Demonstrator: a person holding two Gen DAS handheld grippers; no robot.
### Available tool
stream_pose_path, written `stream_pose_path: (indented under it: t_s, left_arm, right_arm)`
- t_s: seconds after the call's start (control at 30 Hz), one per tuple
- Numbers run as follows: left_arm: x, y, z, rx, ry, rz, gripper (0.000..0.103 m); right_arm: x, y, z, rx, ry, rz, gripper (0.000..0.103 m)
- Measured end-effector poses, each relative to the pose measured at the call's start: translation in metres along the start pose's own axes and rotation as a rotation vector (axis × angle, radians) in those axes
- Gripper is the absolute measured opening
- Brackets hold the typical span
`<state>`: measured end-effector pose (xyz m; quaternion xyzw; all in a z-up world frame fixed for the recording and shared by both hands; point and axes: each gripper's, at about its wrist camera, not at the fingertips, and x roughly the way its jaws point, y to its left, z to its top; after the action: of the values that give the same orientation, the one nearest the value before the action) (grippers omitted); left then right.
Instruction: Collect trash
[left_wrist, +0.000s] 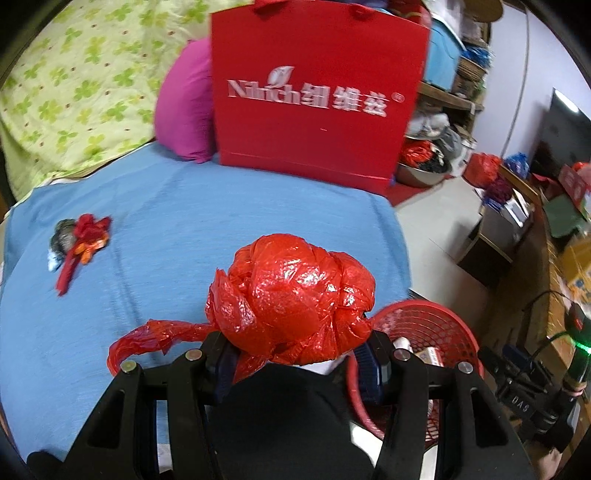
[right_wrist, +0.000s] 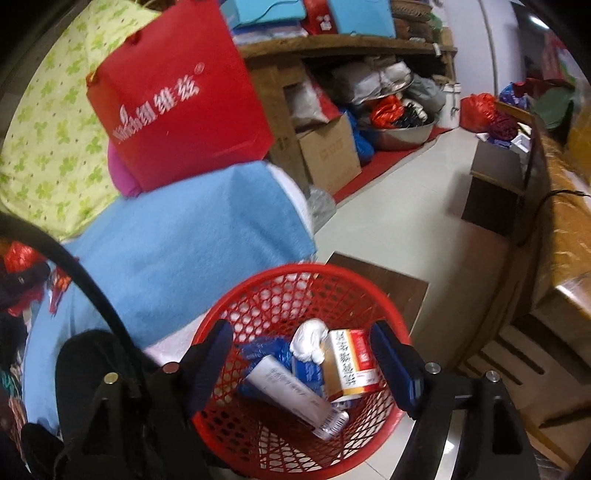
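Observation:
My left gripper (left_wrist: 297, 356) is shut on a knotted red plastic bag (left_wrist: 291, 297) and holds it above the right edge of the blue bed cover (left_wrist: 177, 229), beside the red mesh basket (left_wrist: 436, 325). A small bundle of red ribbon and dark wrapper trash (left_wrist: 75, 242) lies on the cover at the left. My right gripper (right_wrist: 303, 354) is open and empty, right above the red mesh basket (right_wrist: 258, 295). The basket holds a white tube (right_wrist: 291, 395), a red and white carton (right_wrist: 351, 362), a white wad (right_wrist: 312, 341) and blue plastic (right_wrist: 269, 350).
A red paper gift bag (left_wrist: 314, 92) and a magenta pillow (left_wrist: 184, 107) stand at the back of the bed. Cluttered wooden shelves (right_wrist: 332, 44), a cardboard box (right_wrist: 328, 155) and a steel basin (right_wrist: 399, 129) line the far wall. A wooden cabinet (right_wrist: 565, 229) stands right.

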<state>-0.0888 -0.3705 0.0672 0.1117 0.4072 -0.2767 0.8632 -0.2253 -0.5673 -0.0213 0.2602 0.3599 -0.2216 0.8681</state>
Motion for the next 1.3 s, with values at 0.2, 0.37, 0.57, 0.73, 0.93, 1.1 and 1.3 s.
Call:
stream_pose_path:
  t_s: [0.2,0.37,0.57,0.73,0.93,1.1,1.3]
  left_arm:
    - [0.016,-0.04,-0.006,0.077,0.057,-0.093,0.058]
    - [0.034,-0.077,-0.015,0.154,0.117,-0.146,0.058]
    - [0.048,-0.104,-0.019,0.209,0.161,-0.199,0.068]
    - [0.053,-0.106,-0.016,0.21,0.183,-0.209,0.083]
    - [0.041,-0.066,-0.004,0.135,0.139,-0.192,0.083]
    - [0.029,-0.011,0.004,0.039,0.091,-0.151,0.083]
    - [0.02,0.06,-0.001,-0.057,0.06,-0.049,0.083]
  right_arm:
    - [-0.02,-0.008,0.011,0.028,-0.08,-0.014,0.08]
    - [-0.035,-0.017,0.018,0.047,-0.136,-0.02,0.08]
    - [-0.043,-0.032,0.02,0.08,-0.16,-0.026,0.08]
    - [-0.043,-0.035,0.019,0.089,-0.156,-0.017,0.08]
    - [-0.041,-0.024,0.023,0.073,-0.157,0.005,0.08]
    - [-0.038,-0.003,0.028,0.033,-0.15,0.026,0.08]
    - [-0.032,0.032,0.034,-0.039,-0.137,0.06,0.08]
